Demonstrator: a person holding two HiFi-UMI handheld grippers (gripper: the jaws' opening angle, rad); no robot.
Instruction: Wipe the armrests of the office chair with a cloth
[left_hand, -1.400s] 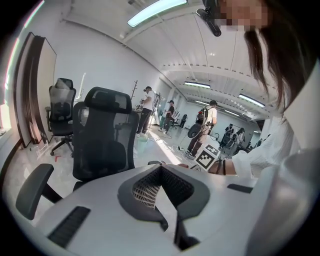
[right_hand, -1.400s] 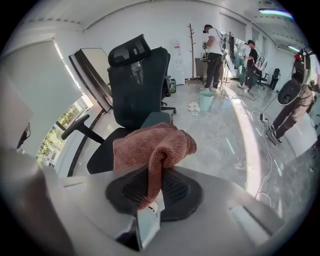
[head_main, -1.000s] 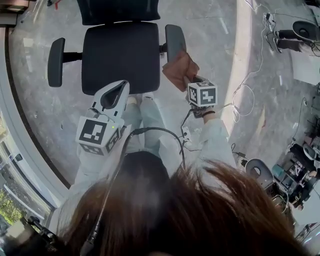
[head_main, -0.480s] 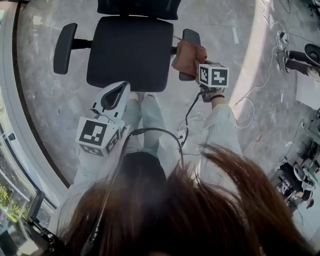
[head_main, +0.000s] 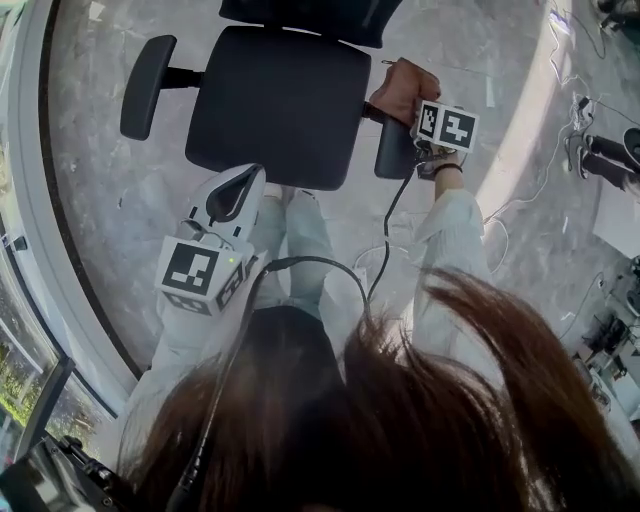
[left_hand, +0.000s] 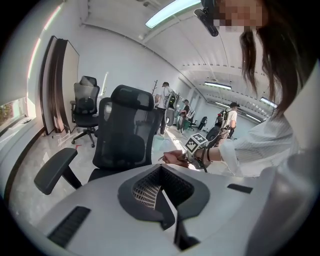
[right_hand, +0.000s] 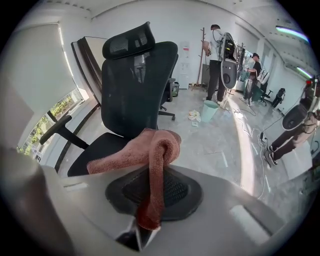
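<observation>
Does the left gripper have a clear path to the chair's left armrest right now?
Likely yes: the left gripper hangs empty by the seat front, with nothing between it and the left armrest.

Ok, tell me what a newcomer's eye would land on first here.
The reddish-brown cloth, pinched in the right gripper, lies over the far end of the black office chair's armrest on the person's right. The left gripper hangs shut and empty near the seat's front edge.

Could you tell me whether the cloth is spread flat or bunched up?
Bunched: the cloth folds over itself, pinched in the right tool.
</observation>
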